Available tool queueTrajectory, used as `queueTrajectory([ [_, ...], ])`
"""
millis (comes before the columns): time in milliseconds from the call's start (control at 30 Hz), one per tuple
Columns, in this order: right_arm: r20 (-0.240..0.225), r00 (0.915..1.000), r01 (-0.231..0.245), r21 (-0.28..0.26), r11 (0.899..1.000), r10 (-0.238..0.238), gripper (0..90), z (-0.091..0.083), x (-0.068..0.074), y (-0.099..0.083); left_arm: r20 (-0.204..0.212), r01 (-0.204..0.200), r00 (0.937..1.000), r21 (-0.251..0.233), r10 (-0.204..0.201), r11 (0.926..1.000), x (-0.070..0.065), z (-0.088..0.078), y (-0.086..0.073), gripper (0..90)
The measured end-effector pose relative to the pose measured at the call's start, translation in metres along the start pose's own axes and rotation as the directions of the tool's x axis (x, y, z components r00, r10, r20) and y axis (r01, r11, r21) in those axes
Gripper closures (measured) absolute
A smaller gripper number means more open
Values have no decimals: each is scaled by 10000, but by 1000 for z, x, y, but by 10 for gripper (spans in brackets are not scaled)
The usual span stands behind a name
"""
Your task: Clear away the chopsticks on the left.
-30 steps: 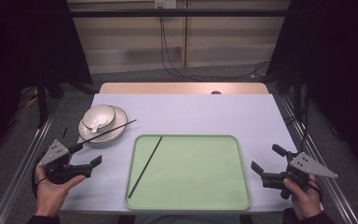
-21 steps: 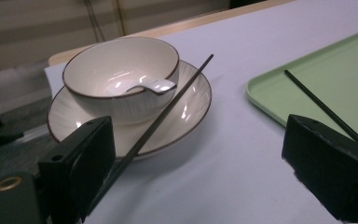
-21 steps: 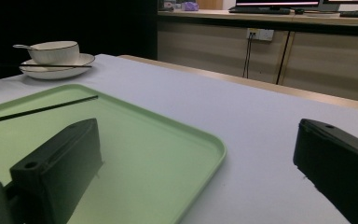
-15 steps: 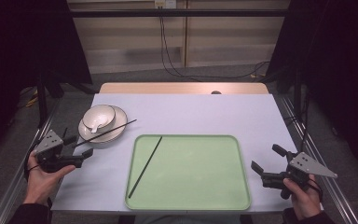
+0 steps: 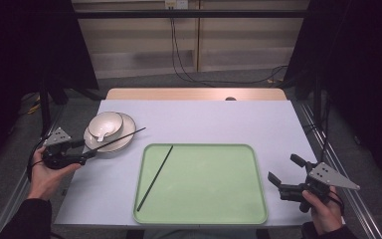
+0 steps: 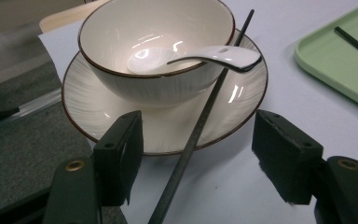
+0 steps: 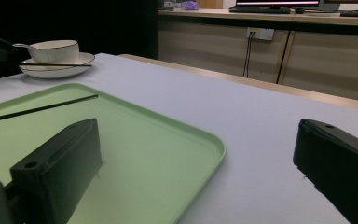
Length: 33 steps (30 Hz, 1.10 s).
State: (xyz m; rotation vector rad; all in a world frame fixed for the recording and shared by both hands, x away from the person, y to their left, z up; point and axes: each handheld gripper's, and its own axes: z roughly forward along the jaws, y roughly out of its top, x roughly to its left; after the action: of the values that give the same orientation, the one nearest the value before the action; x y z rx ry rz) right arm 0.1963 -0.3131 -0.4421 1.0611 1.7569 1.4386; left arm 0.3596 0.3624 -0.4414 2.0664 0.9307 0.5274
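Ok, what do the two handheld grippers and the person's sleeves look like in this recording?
Both are black two-jaw tools. The left gripper and the right gripper each carry a grey three-cornered plate with small dark holes on top. In the left gripper view the blocky black jaw pads sit on arms with brass-coloured rivets. The person wears dark sleeves; a thin black cable loops by the left hand.

Chopstick [image 6: 200, 126] near end cut off btm edge (left gripper view).

Non-task items: green tray [image 5: 204, 219] near the table's [image 5: 219, 119] front edge, holding one black chopstick [image 5: 155, 178] diagonally along its left side; wooden strip [image 5: 179, 93] bordering the table's far edge.
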Motion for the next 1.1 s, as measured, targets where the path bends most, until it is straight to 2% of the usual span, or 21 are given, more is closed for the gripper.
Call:
queueTrajectory([
  [100,9,10000,-9,-14,10000,9,5,0,0,0,283,-9,9996,256,2,9997,0,7,3,331],
  [133,36,10000,-5,-12,10000,5,5,0,0,0,298,-174,9994,392,162,9991,0,11,5,331],
  [200,25,10000,-20,1,10000,20,5,0,0,0,406,-131,9991,446,113,9989,0,13,8,396],
  [267,22,10000,-41,15,10000,41,6,0,0,0,137,-382,9992,513,376,9979,1,17,10,447],
  [333,67,10000,-74,-15,10000,74,5,0,0,0,369,-269,9990,549,249,9981,3,20,12,491],
  [400,24,10000,-39,18,10000,39,6,0,0,-1,310,-432,9987,803,408,9958,3,23,12,546],
  [433,-3,10000,-60,68,10000,60,6,0,0,-1,388,-444,9984,757,416,9961,4,24,12,561],
  [467,0,10000,-67,29,10000,67,7,0,0,-1,597,-268,9980,834,219,9962,4,25,11,580],
  [500,16,10000,-70,33,10000,70,7,0,0,-1,575,-492,9974,998,436,9938,4,27,11,605],
  [533,19,10000,-72,38,10000,72,7,0,0,-1,615,-354,9977,895,299,9954,3,28,11,609],
  [667,44,10000,-19,51,10000,19,7,0,0,-1,759,-338,9968,974,264,9947,4,31,11,645],
  [733,69,10000,-22,45,10000,21,7,0,0,-1,707,-457,9968,1067,382,9932,5,31,12,665],
  [767,66,10000,-36,49,10000,36,7,0,0,-1,786,-314,9966,1108,228,9933,5,32,13,672],
  [1033,22,10000,-47,75,10000,46,7,0,0,-1,1231,-634,9914,1538,446,9861,7,39,19,746],
  [1067,59,10000,-11,49,10000,10,7,0,0,-1,1317,-754,9899,1718,529,9822,8,39,21,758],
  [1100,50,10000,-16,56,10000,15,7,0,0,-1,1386,-660,9894,1683,427,9835,7,40,21,763],
])
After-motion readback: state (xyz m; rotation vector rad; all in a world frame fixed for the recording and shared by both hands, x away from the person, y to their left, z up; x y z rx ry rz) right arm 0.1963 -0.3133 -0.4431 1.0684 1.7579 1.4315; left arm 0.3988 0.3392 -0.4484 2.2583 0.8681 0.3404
